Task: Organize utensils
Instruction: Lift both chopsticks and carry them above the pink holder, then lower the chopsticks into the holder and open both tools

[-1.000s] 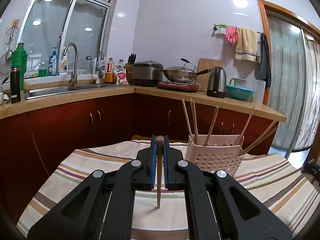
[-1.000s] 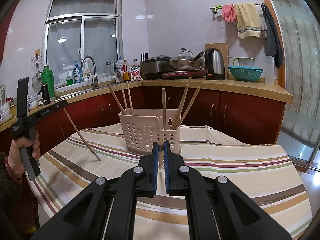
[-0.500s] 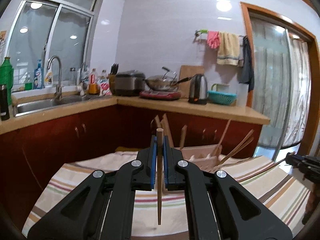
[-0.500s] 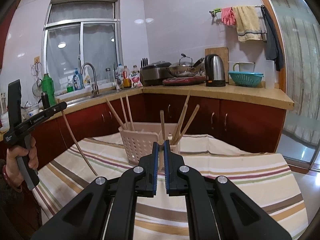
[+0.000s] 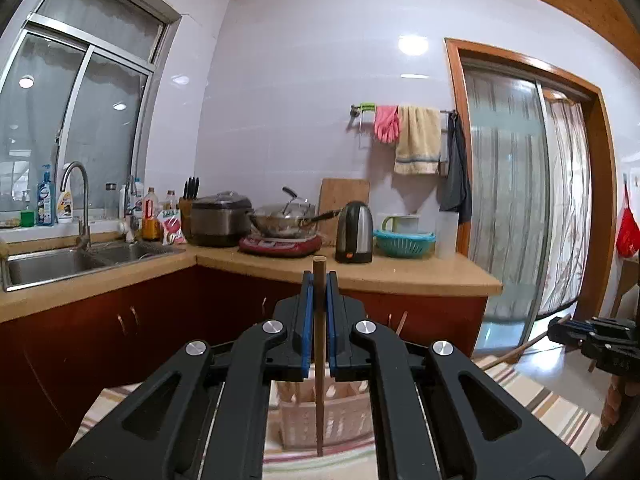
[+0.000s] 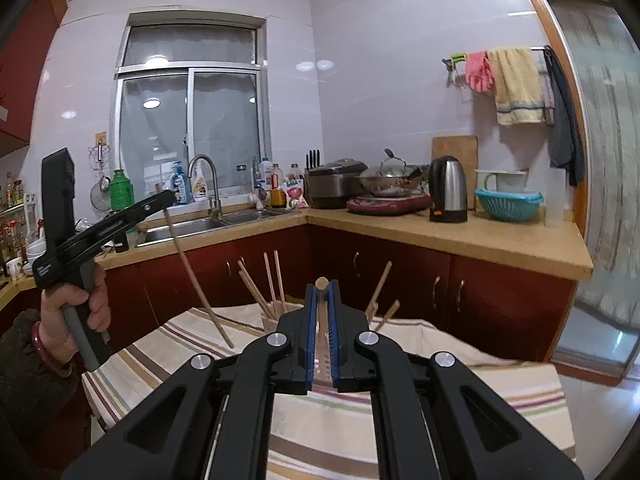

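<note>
Chopsticks are what we are gripping: left claw (image 5: 319, 280) clamping one chopstick (image 5: 319, 392), right claw (image 6: 322, 292) another (image 6: 321, 312), above the basket (image 6: 276, 322) mid-counter (image 6: 460, 384). Tilting tips risk missing and tipping it.

A utensil basket (image 6: 276, 320) holding upright chopsticks (image 6: 272, 280) sits on a cloth-covered table (image 6: 460, 364). Far behind, a corner counter (image 6: 440, 236) carries a sink (image 6: 208, 226) at left, then a rice cooker (image 6: 334, 184), wok (image 6: 390, 184), kettle (image 6: 448, 190) and colander (image 6: 508, 202) rightward.
</note>
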The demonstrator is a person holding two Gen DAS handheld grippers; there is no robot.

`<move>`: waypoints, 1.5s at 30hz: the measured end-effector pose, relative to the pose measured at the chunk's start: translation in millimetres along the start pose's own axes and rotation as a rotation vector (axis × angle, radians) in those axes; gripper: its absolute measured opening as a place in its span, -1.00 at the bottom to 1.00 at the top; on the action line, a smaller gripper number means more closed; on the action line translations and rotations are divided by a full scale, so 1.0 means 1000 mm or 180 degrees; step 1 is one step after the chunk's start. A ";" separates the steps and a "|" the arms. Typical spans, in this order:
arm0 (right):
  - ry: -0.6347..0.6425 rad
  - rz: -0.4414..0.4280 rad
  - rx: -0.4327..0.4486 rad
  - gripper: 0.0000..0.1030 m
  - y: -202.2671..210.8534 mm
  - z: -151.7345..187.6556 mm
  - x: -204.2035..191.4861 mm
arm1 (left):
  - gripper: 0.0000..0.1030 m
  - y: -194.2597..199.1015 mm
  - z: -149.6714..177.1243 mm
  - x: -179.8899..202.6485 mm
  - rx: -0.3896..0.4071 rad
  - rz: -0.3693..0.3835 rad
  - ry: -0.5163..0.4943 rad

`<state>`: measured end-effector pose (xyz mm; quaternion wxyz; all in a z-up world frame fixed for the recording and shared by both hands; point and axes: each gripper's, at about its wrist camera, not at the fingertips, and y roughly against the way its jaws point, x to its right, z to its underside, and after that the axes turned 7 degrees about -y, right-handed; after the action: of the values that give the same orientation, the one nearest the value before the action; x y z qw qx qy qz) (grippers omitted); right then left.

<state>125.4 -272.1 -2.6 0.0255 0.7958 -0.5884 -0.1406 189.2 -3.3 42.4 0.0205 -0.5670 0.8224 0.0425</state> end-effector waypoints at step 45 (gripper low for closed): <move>-0.0180 0.0053 -0.1060 -0.15 -0.172 0.007 0.054 | 0.48 -0.154 0.068 -0.014 -0.0354 -0.0439 0.0288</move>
<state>298.1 -269.8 -55.4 0.1416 0.7714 -0.5640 -0.2583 336.9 -38.2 -31.7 -0.0452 -0.6239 0.7778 0.0609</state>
